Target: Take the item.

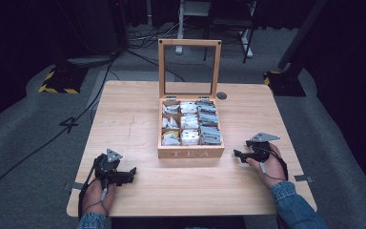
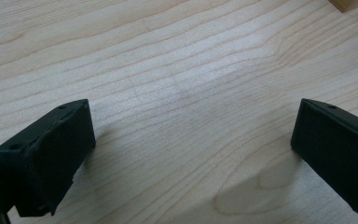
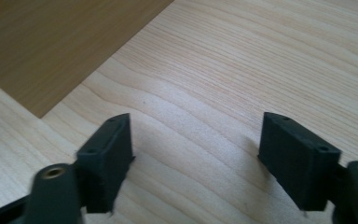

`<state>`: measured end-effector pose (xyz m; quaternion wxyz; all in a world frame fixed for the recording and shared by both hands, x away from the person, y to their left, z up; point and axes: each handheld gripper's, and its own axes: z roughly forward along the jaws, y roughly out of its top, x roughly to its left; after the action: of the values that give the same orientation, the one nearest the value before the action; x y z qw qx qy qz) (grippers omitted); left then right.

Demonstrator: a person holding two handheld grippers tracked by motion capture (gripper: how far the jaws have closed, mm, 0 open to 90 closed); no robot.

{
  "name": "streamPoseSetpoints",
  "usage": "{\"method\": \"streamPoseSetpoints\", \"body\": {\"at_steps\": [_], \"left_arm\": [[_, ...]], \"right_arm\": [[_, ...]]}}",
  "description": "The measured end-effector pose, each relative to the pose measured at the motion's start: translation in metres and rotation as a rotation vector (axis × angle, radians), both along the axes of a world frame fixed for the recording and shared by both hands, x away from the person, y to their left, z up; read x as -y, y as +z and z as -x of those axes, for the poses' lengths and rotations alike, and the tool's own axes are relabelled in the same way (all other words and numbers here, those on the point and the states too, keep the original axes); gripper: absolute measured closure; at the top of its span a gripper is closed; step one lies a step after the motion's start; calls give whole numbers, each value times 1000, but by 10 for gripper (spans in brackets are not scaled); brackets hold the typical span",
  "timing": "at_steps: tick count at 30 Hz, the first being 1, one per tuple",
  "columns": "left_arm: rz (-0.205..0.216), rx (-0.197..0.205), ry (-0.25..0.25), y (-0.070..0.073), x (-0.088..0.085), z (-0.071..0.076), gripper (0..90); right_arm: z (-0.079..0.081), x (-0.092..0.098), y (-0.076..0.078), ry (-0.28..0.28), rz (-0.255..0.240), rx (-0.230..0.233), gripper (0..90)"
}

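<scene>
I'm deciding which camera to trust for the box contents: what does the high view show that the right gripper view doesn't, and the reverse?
High view alone: the open tea box with its glass lid upright, compartments of white and grey tea bags, both hands, the left gripper and the whole table.
Right gripper view alone: a close look between the right gripper and its wide-open jaws, nothing between them, bare wood grain beneath.
Both: the table, the right gripper and the box's wooden side.
</scene>
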<state>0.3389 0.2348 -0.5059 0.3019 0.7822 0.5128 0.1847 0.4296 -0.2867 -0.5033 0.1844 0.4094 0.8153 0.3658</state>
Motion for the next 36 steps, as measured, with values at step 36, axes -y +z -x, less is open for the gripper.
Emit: {"method": "streamPoseSetpoints", "body": {"at_steps": [36], "left_arm": [[0, 0, -1, 0, 0, 0, 0]], "right_arm": [[6, -30, 88, 100, -209, 10, 466]]}}
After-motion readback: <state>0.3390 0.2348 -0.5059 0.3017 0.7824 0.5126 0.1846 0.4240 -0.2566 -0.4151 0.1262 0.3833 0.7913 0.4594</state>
